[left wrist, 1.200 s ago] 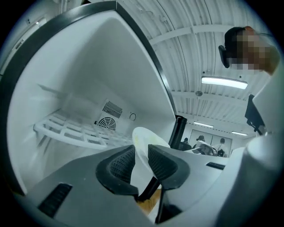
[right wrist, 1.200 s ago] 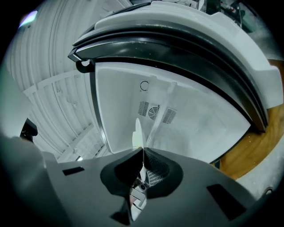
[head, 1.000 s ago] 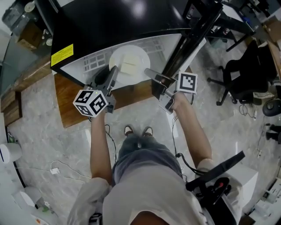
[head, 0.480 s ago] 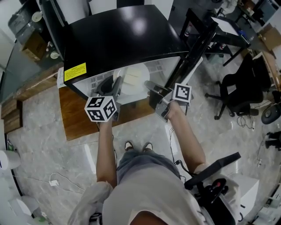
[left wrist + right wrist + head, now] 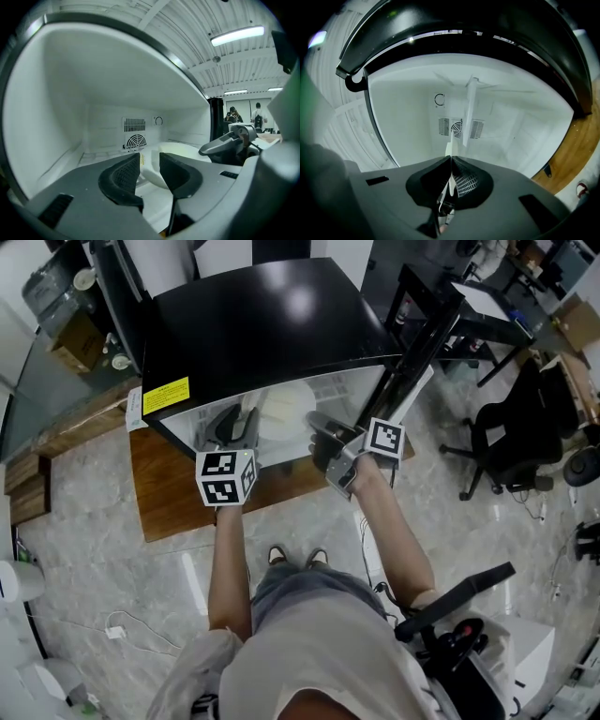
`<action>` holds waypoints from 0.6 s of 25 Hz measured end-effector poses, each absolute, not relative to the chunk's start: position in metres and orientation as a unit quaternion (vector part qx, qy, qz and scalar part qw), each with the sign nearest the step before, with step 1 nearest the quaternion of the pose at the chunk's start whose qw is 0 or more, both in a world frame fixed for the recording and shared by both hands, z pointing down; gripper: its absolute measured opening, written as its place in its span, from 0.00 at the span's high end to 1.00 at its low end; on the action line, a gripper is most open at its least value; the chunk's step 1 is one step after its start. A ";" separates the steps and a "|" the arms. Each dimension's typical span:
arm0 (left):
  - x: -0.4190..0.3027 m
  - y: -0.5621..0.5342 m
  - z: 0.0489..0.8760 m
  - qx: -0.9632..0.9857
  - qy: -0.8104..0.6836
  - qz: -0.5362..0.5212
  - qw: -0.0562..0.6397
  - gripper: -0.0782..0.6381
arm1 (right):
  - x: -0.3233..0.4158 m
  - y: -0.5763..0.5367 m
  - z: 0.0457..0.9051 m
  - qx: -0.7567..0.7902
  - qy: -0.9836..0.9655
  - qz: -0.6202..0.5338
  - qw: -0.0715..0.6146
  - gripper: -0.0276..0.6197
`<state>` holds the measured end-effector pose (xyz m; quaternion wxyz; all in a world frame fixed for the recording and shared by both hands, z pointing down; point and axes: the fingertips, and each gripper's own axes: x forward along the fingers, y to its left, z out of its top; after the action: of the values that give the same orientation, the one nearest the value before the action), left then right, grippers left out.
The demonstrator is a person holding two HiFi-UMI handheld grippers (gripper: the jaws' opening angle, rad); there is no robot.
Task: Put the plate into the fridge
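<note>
A white plate (image 5: 286, 411) with a pale square slab on it lies inside the small black-topped fridge (image 5: 262, 324), on its white floor. At the plate's left rim my left gripper (image 5: 238, 424) stands open. Its jaws have just been opening, and the plate (image 5: 154, 177) shows through the gap with neither pad on it. My right gripper (image 5: 323, 434) is shut on the plate's right rim. In the right gripper view (image 5: 451, 161) that rim (image 5: 451, 180) runs edge-on as a thin white line between the pads. Both grippers reach into the fridge's mouth.
The fridge stands on a wooden board (image 5: 169, 493) on a marble floor. Its back wall carries a round fan vent (image 5: 136, 140). The open door's black frame (image 5: 427, 320) rises at the right. An office chair (image 5: 516, 432) stands further right. People (image 5: 257, 117) stand far off.
The plate has gone from the fridge's mouth to deeper under the black top, both grippers moving in with it. The left gripper rolled and let go of the left rim.
</note>
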<state>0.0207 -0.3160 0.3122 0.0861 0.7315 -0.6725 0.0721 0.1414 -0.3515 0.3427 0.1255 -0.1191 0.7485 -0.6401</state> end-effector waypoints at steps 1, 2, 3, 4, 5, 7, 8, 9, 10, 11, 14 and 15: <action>0.021 -0.314 0.310 0.727 -0.678 0.074 0.074 0.71 | 0.139 -0.353 0.343 -0.123 0.746 -0.641 0.130 0.92; 0.019 -0.312 0.307 0.721 -0.686 0.075 0.059 0.71 | 0.136 -0.357 0.344 -0.128 0.743 -0.642 0.135 0.92; 0.017 -0.310 0.304 0.712 -0.697 0.080 0.041 0.71 | 0.131 -0.360 0.346 -0.134 0.740 -0.644 0.141 0.92; 0.015 -0.306 0.301 0.701 -0.708 0.089 0.020 0.71 | 0.128 -0.364 0.348 -0.140 0.735 -0.647 0.149 0.92; 0.018 -0.298 0.296 0.691 -0.716 0.101 -0.004 0.71 | 0.125 -0.366 0.349 -0.147 0.729 -0.650 0.157 0.92; 0.038 -0.278 0.287 0.682 -0.720 0.118 -0.047 0.71 | 0.122 -0.369 0.351 -0.157 0.716 -0.659 0.169 0.92; 0.053 -0.269 0.286 0.685 -0.716 0.120 -0.061 0.71 | 0.121 -0.370 0.352 -0.160 0.713 -0.661 0.171 0.92; 0.069 -0.263 0.288 0.690 -0.711 0.118 -0.069 0.73 | 0.121 -0.371 0.352 -0.163 0.714 -0.659 0.171 0.92; 0.084 -0.262 0.294 0.698 -0.704 0.113 -0.068 0.76 | 0.120 -0.371 0.352 -0.165 0.718 -0.655 0.169 0.92; 0.095 -0.264 0.303 0.706 -0.697 0.108 -0.063 0.78 | 0.120 -0.372 0.352 -0.167 0.724 -0.649 0.165 0.92; 0.111 -0.282 0.324 0.726 -0.679 0.099 -0.043 0.79 | 0.113 -0.373 0.350 -0.164 0.738 -0.637 0.151 0.92; 0.111 -0.288 0.326 0.729 -0.677 0.096 -0.040 0.79 | 0.110 -0.373 0.349 -0.163 0.741 -0.635 0.144 0.92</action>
<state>0.1114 -0.2885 0.3263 -0.0396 0.7289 -0.6767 0.0961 0.1101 -0.3731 0.3492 0.1437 -0.1629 0.7410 -0.6354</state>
